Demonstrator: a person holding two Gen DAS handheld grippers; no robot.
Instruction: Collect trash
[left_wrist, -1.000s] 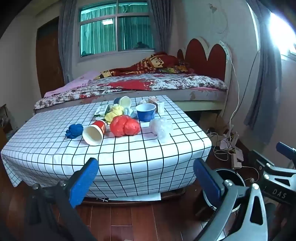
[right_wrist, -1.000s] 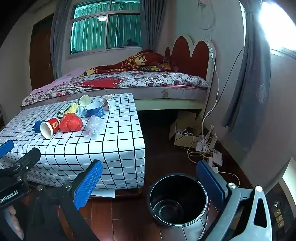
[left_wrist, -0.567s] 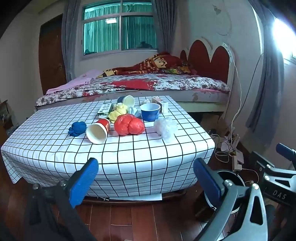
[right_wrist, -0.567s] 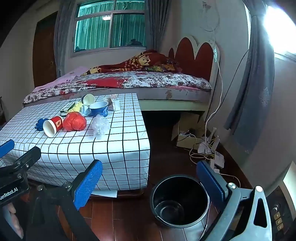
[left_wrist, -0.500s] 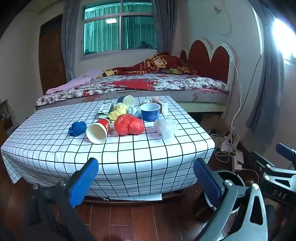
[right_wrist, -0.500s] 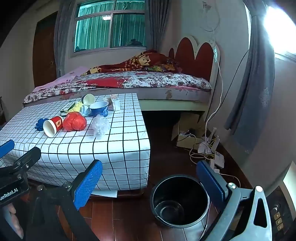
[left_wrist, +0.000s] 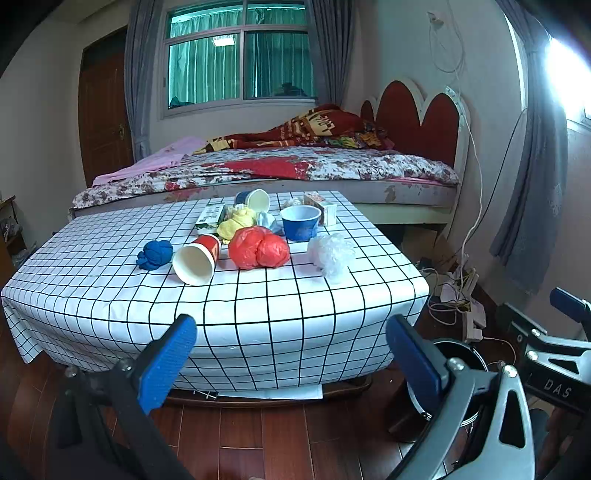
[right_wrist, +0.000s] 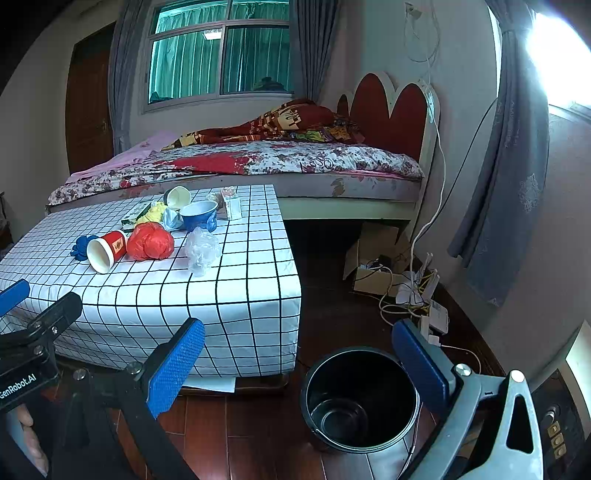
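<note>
Trash (left_wrist: 258, 252) lies on the table (left_wrist: 110, 295), well beyond both grippers; left gripper (left_wrist: 291, 354) and right gripper (right_wrist: 295, 354) hover low, jaws apart, bin (right_wrist: 360, 398) beneath the right

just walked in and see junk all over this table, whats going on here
A person holds a gripper in each hand, facing a low table strewn with trash: a tipped red paper cup, a red plastic bag, a clear crumpled bag, a blue bowl and a blue wad. Both the left gripper and right gripper have jaws open and hold nothing. The black bin on the floor looks empty, so collecting has not started.
</note>
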